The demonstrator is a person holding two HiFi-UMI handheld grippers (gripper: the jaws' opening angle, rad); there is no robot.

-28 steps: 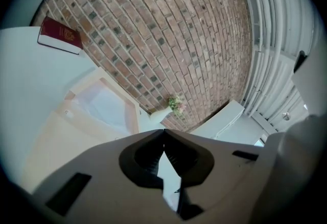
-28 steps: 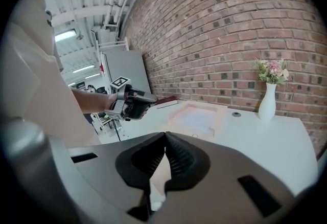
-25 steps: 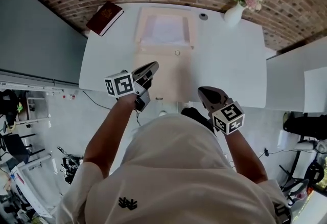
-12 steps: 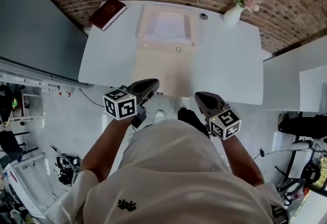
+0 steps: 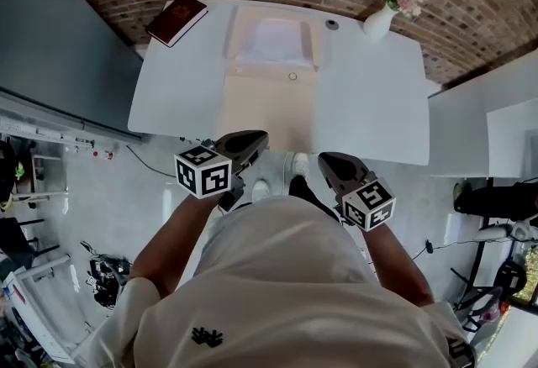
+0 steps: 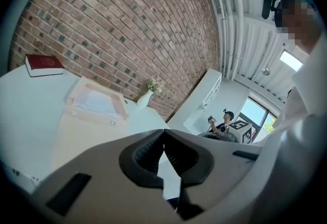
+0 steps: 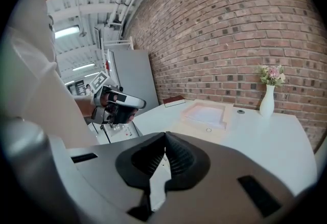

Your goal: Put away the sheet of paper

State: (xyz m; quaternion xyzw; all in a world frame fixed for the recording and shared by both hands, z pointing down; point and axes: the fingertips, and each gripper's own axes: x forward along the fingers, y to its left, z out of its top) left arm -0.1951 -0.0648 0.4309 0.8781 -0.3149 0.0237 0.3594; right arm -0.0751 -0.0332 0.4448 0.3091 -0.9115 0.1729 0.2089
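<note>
A white table (image 5: pixel 370 97) fills the upper middle of the head view. A beige mat (image 5: pixel 265 114) runs down its centre, with a pale tray (image 5: pixel 271 70) at the mat's upper end and a small ring (image 5: pixel 292 76) just below it. A red book (image 5: pixel 176 19) lies at the upper left, and a white vase (image 5: pixel 377 22) with a dark disc (image 5: pixel 332 23) beside it stands at the upper right.

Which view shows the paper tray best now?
The head view: it looks down into the tray, showing all four walls. Both gripper views show it sidelong, far beyond their jaws.
</note>
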